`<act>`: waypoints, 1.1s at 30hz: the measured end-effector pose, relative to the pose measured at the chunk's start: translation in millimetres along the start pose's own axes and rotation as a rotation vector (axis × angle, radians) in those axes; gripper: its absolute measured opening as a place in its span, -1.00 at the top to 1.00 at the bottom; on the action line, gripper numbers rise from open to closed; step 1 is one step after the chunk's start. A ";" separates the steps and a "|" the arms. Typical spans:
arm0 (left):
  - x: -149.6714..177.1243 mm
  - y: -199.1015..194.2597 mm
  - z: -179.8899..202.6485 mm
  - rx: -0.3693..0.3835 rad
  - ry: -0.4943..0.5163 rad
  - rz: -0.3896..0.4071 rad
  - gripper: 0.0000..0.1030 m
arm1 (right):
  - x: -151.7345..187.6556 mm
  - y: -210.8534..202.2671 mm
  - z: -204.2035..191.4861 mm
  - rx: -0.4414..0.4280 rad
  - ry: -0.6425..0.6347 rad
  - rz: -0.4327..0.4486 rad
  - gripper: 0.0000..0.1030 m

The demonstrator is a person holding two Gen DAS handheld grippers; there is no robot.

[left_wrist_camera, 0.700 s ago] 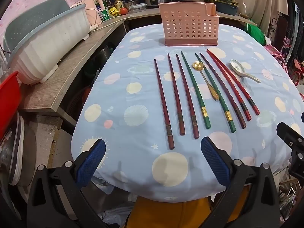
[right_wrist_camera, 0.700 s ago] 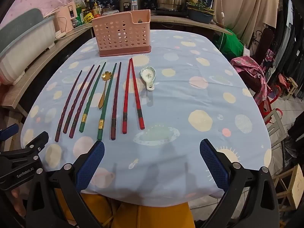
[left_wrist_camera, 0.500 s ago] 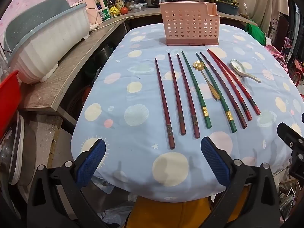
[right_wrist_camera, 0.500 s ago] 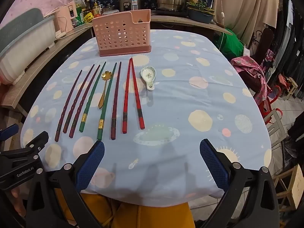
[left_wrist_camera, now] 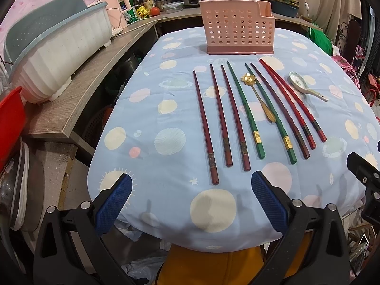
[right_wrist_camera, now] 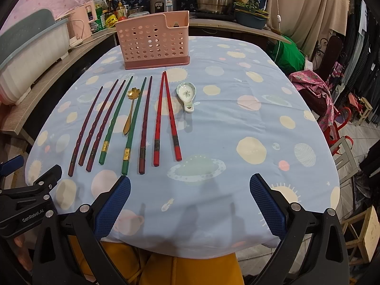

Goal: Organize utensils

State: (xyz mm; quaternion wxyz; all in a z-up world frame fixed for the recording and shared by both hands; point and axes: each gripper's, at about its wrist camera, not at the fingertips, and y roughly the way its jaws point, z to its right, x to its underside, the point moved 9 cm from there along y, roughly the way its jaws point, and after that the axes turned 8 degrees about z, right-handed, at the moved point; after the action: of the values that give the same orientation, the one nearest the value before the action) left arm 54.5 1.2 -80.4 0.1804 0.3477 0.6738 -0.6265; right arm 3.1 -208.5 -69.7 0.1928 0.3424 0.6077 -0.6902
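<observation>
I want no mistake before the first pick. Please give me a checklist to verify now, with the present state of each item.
1. Left gripper open, holding nothing: ok.
2. Right gripper open, holding nothing: ok.
3. Pink basket upright at the far end: ok.
4. Inside of the basket free: cannot tell.
5. Chopsticks lie flat, uncrossed: ok.
6. Gold spoon and ceramic spoon apart from each other: ok.

Bare tablecloth (right_wrist_camera: 237,109) lies along the table's right edge. The chopsticks (left_wrist_camera: 239,118) crowd its near left; the pink basket (left_wrist_camera: 237,33) blocks the far edge.
</observation>
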 end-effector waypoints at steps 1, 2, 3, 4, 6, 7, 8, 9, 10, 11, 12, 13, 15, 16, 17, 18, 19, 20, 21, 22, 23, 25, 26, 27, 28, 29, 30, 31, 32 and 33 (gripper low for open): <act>0.3 -0.1 -0.1 0.000 0.000 0.000 -0.86 | 0.2 0.2 -0.1 0.000 -0.001 -0.001 -0.87; 0.7 -0.2 -0.3 -0.001 0.001 0.000 -0.86 | 0.2 0.1 -0.1 0.000 -0.001 -0.002 -0.87; 1.1 -0.2 -0.4 -0.001 0.000 0.000 -0.86 | 0.3 0.0 -0.1 0.000 -0.001 -0.002 -0.87; 1.6 -0.3 -0.6 -0.001 0.000 0.000 -0.86 | 0.2 -0.3 -0.1 0.000 -0.001 -0.001 -0.87; 2.5 -0.4 -1.2 -0.002 0.000 -0.001 -0.86 | 0.2 -0.3 -0.1 0.000 -0.002 -0.001 -0.87; 3.0 -0.6 -1.6 -0.003 0.000 -0.001 -0.86 | 0.2 -0.5 -0.1 0.000 -0.002 -0.001 -0.87; 3.5 -0.7 -1.8 -0.003 0.000 -0.001 -0.86 | 0.3 -0.4 0.0 0.000 -0.001 -0.001 -0.87; 4.0 -0.9 -2.1 -0.003 0.000 -0.001 -0.86 | 0.2 -0.6 0.0 0.000 -0.001 -0.001 -0.87; 4.5 -1.2 -2.5 -0.003 0.000 0.000 -0.86 | 0.1 -0.6 -0.2 0.000 -0.002 -0.001 -0.87; 4.9 -2.5 -2.6 -0.003 0.000 0.001 -0.86 | 0.0 -0.6 -0.3 0.000 -0.001 -0.001 -0.87; -0.4 0.2 0.6 -0.002 0.001 0.000 -0.86 | 0.1 -0.5 -0.5 0.000 -0.002 -0.002 -0.87; -0.3 0.1 0.5 -0.003 0.001 -0.001 -0.86 | 0.0 -0.6 -0.7 0.000 -0.002 -0.001 -0.87; 0.4 0.1 0.3 -0.003 0.000 -0.001 -0.86 | -0.1 -0.6 -1.0 0.000 -0.001 -0.002 -0.87; 0.9 0.1 0.0 -0.004 -0.001 -0.001 -0.86 | -0.2 -0.7 -1.3 0.000 -0.002 -0.001 -0.87; 1.4 0.1 -0.2 -0.004 -0.001 -0.002 -0.86 | -0.2 -0.6 -1.3 0.001 -0.002 -0.001 -0.87; 1.9 0.1 -0.4 -0.003 -0.002 -0.003 -0.86 | -0.4 -0.8 -1.6 0.001 -0.003 -0.001 -0.87; 2.4 0.0 -0.7 -0.004 -0.002 -0.003 -0.86 | -0.5 -0.9 -1.7 0.001 -0.003 0.000 -0.87; 3.0 -0.1 -1.0 -0.004 -0.003 -0.003 -0.86 | -0.6 -1.0 -1.9 0.001 -0.004 0.000 -0.87; 0.5 0.6 -0.3 -0.003 -0.001 -0.003 -0.86 | 0.0 -1.5 -1.3 0.001 -0.004 -0.001 -0.87; 1.0 0.7 -0.4 -0.003 -0.001 -0.003 -0.86 | 0.6 -2.0 -0.8 0.001 -0.003 -0.001 -0.87; 1.4 0.6 -0.5 -0.002 -0.001 -0.003 -0.86 | 0.1 -0.7 -2.1 0.001 -0.004 -0.001 -0.87; 0.4 0.6 -0.3 -0.003 0.000 -0.002 -0.86 | 0.1 0.1 -1.4 0.001 -0.004 -0.001 -0.87; 0.7 0.7 -0.5 -0.003 0.001 -0.001 -0.86 | 0.2 0.0 -1.1 0.001 -0.004 -0.001 -0.87; 1.1 0.7 -0.8 -0.003 0.001 -0.001 -0.86 | 0.4 -0.2 -0.9 0.002 -0.004 0.000 -0.87; 1.6 0.8 -1.0 -0.003 0.001 -0.001 -0.86 | -1.3 -0.3 -3.6 0.002 -0.004 0.000 -0.87; 2.1 0.8 -1.3 -0.004 0.001 -0.001 -0.86 | -1.4 -0.3 -3.6 0.002 -0.004 0.000 -0.87; 0.3 0.7 -0.4 -0.003 -0.001 -0.003 -0.86 | -1.0 -0.7 -3.4 0.001 -0.005 0.000 -0.87; 0.2 0.7 -0.4 -0.003 -0.001 -0.003 -0.86 | -0.8 -0.9 -3.2 0.002 -0.005 0.000 -0.87; 0.5 0.7 -0.6 -0.004 0.000 -0.003 -0.86 | -0.8 -1.0 -3.1 0.002 -0.005 0.000 -0.87; 0.5 0.7 -0.6 -0.004 0.000 -0.002 -0.86 | -1.2 -0.7 -3.4 0.002 -0.005 0.000 -0.87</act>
State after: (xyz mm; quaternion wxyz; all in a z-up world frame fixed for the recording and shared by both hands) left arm 54.7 2.0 -81.1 0.1804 0.3465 0.6754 -0.6255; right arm 4.2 -205.2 -68.4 0.1939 0.3407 0.6066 -0.6917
